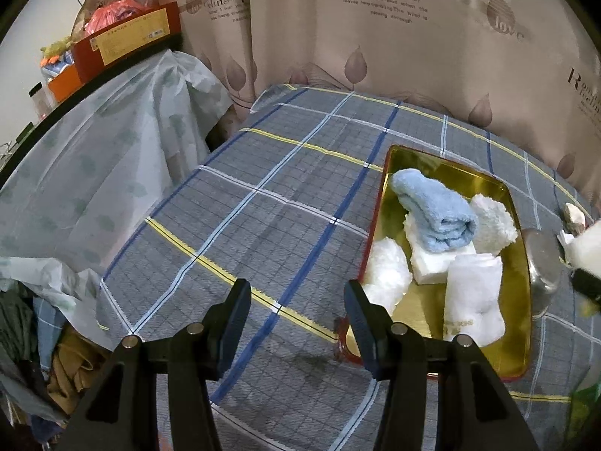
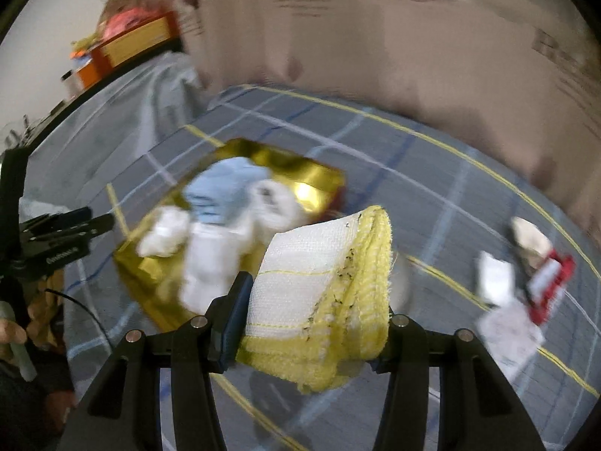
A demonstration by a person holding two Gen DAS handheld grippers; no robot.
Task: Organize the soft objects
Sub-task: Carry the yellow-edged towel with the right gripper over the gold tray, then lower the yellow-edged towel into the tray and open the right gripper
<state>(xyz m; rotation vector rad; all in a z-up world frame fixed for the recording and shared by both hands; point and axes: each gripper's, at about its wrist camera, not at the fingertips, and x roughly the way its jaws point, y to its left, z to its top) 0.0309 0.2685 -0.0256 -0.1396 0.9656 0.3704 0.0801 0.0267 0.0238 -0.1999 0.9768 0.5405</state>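
- the folded white waffle-weave cloth with a yellow knitted border point(image 2: 323, 293) is clamped between the jaws of the right gripper point(image 2: 308, 323), off the surface and hanging a little below the fingers; dark specks run along the seam between white and yellow.
- its place, judged from the right wrist view, is above the grey checked cloth covering the worktop point(image 1: 263, 195), beside the near right end of the shallow gold-lined rectangular tray with a red rim point(image 1: 518, 203).
- the tray already holds a rolled pale blue towel point(image 1: 435, 214), a flat white folded cloth point(image 1: 435, 263) under it, and three fluffy white rolled cloths point(image 1: 473, 300) around them, so most of its floor is taken.
- the step in hand looks like carrying the yellow-edged cloth to the tray; the right wrist view is smeared with motion.
- the left gripper point(image 1: 298, 306) hangs with its jaws apart and nothing between them, above the worktop just beside the tray's near left corner.
- the next move likely calls for bringing the cloth over a free patch of gold, lowering it and parting the jaws; it may have to rest on the other cloths.
- on the worktop to the right lie a red and white packet point(image 2: 548, 282) and some white papers point(image 2: 511, 330), apart from the tray.
- a pink leaf-print curtain point(image 1: 375, 37) hangs behind.
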